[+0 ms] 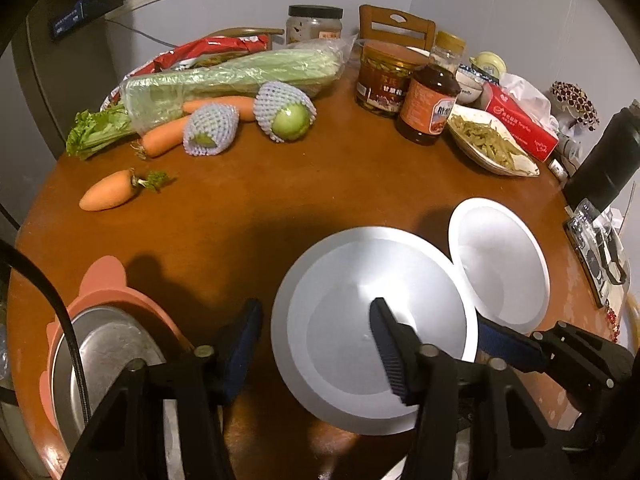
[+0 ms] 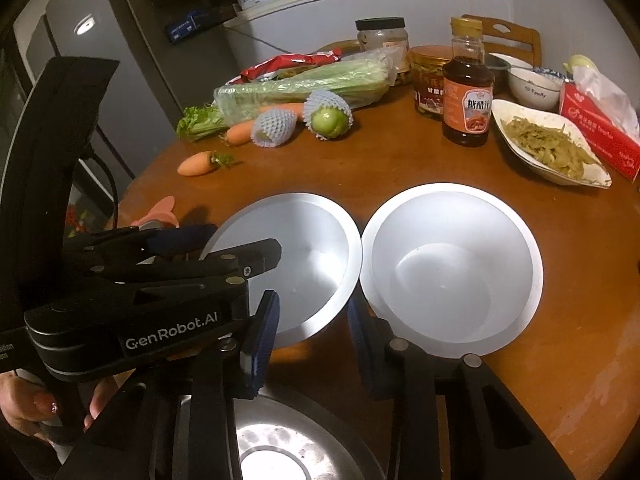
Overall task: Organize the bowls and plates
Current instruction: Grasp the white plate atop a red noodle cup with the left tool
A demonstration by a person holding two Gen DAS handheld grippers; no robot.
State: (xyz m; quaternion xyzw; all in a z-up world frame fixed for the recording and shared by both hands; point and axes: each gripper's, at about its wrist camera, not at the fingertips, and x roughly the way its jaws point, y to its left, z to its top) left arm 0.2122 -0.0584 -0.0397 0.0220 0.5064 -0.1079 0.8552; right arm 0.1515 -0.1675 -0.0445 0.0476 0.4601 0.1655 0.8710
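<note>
Two white bowls stand side by side, rims touching, on the brown round table. The left white bowl (image 1: 372, 328) (image 2: 296, 264) lies under my left gripper (image 1: 316, 320), which is open, its right finger over the bowl's inside and its left finger outside the rim. The right white bowl (image 1: 500, 264) (image 2: 452, 268) stands empty. My right gripper (image 2: 314, 320) is open, just in front of where the two rims meet, and shows at the right of the left wrist view (image 1: 512, 344). A steel bowl on a pink mat (image 1: 104, 344) sits at the near left.
A steel basin (image 2: 280, 440) lies below the table edge. Further back are carrots (image 1: 106, 190), bagged celery (image 1: 224, 80), netted green fruits (image 1: 286, 114), a sauce bottle (image 2: 468, 92), jars, a dish of green vegetables (image 2: 552, 148), a tissue box (image 2: 600, 132) and a small bowl (image 2: 534, 88).
</note>
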